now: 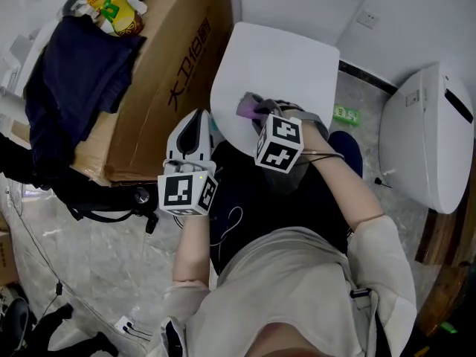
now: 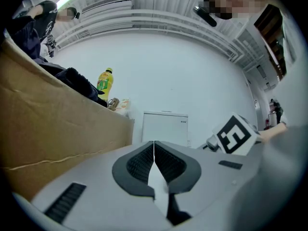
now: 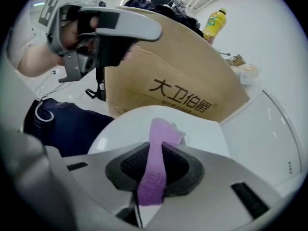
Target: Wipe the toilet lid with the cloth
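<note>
Holding the purple cloth (image 1: 247, 107) in our right gripper (image 1: 257, 114), we've got it over the near part of the white toilet lid (image 1: 291, 58). In the right gripper view the jaws of that gripper (image 3: 155, 150) are clamped on a folded strip of the cloth (image 3: 161, 129). Its free end sticks out past them above the lid (image 3: 126, 125). We can't honestly tell if it's touching the surface.

Our left gripper (image 1: 196, 122) sits just off the lid's left edge, beside the big cardboard box (image 1: 172, 59). Its own view shows the jaws of that gripper (image 2: 154, 150) pressed together with nothing between them. The box (image 2: 48, 124) fills the left side there.

On top of the box there's a yellow bottle (image 1: 111, 3) and a pile of dark clothes (image 1: 74, 80). The bottle (image 3: 214, 23) also shows up in the right gripper view, and so does the left gripper (image 3: 96, 32), up near the box (image 3: 179, 83).
</note>
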The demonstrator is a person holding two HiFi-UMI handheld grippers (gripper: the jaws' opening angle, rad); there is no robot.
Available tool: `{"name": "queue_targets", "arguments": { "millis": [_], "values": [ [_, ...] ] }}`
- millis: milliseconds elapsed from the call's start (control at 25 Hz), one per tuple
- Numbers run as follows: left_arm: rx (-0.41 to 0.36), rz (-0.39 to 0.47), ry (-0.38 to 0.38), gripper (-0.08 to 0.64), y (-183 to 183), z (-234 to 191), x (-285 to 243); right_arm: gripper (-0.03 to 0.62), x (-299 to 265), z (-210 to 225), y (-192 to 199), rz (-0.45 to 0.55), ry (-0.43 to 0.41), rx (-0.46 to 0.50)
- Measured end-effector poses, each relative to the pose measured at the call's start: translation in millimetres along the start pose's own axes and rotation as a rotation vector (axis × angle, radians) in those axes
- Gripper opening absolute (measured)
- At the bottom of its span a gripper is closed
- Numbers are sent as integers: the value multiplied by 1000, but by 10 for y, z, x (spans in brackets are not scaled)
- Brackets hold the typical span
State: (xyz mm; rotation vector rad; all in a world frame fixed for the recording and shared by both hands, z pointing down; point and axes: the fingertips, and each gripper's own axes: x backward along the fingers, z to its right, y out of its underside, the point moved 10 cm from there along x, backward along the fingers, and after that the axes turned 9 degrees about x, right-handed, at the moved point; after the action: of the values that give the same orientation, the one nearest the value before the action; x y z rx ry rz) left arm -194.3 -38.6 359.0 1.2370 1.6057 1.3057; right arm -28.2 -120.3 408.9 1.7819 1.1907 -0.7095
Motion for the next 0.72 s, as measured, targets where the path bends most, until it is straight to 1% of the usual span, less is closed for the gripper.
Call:
{"name": "queue_targets", "arguments": {
  "millis": [200,320,520,600,720],
  "values": [
    [4,-8,-5,17,11,-21,1,80,-135,707,121,-35,203,22],
    [5,-17,-6,15,20,-33,-10,80,-279,1095,179,-39,302,72],
    [4,-25,-3,15,39,-35,6,80,-642,1547,258,-58,442,178],
    [9,-31,-4,15,46,-34,34,80,-793,1702,271,-80,497,215],
    [4,-42,4,15,62,-9,78,80,-1010,1867,281,-124,539,261]
  ]
}}
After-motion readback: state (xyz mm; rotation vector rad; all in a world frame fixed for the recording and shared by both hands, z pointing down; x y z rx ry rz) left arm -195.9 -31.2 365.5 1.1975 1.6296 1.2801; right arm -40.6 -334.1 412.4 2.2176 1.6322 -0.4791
